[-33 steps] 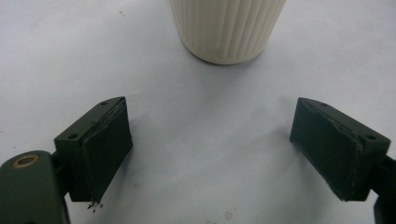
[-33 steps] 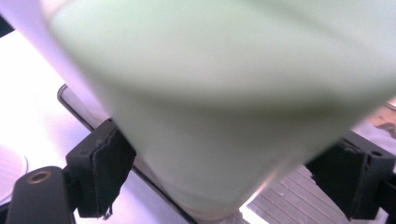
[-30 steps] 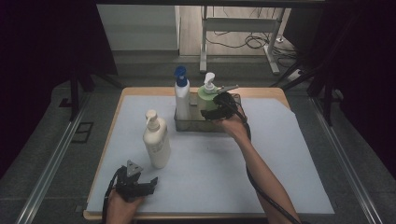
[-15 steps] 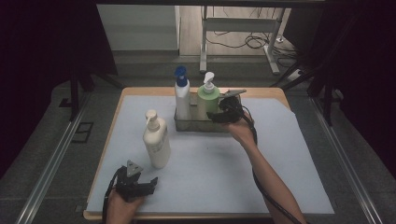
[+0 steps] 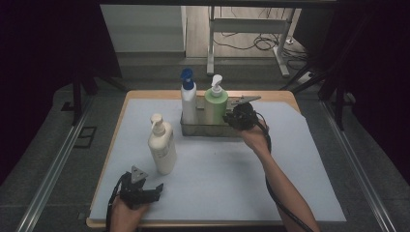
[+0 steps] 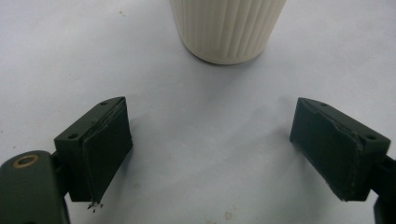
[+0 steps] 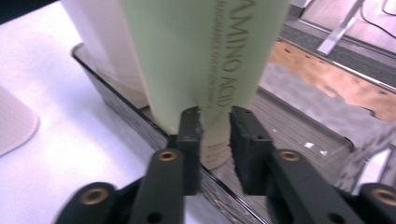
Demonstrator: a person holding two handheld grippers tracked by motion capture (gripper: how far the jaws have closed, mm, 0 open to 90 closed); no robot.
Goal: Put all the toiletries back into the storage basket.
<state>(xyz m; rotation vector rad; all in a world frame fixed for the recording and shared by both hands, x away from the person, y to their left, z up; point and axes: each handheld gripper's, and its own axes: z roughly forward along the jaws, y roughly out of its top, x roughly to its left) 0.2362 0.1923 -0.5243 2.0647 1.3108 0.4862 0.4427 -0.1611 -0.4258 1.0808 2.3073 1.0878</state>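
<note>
The green bottle (image 5: 215,105) stands upright in the metal tray (image 5: 208,129) at the far middle of the table (image 5: 290,96), its white pump head on top. In the right gripper view I see its pale green wall (image 7: 205,56) with printed lettering, standing inside the tray's rim (image 7: 116,105).

My right gripper (image 5: 237,118) sits just right of that bottle, at the tray's right end. Its jaws have just been closing and now stand narrow, with a small gap between them (image 7: 215,140). The bottle is just beyond the tips, not between them, and I cannot tell if the tips touch it. Nothing is pinched.

A white bottle with a blue cap (image 5: 188,99) stands in the same tray, just left of the green one; whether the two touch I cannot tell.

A cream pump bottle (image 5: 162,145) stands upright on the white mat (image 5: 217,179), outside the tray, nearer to me and to the left.

My left gripper (image 5: 140,189) rests low at the near left of the mat, close to the cream bottle but apart from it. Its jaws are spread wide with only mat between them, and the bottle's ribbed base (image 6: 229,28) stands ahead of the tips.
</note>
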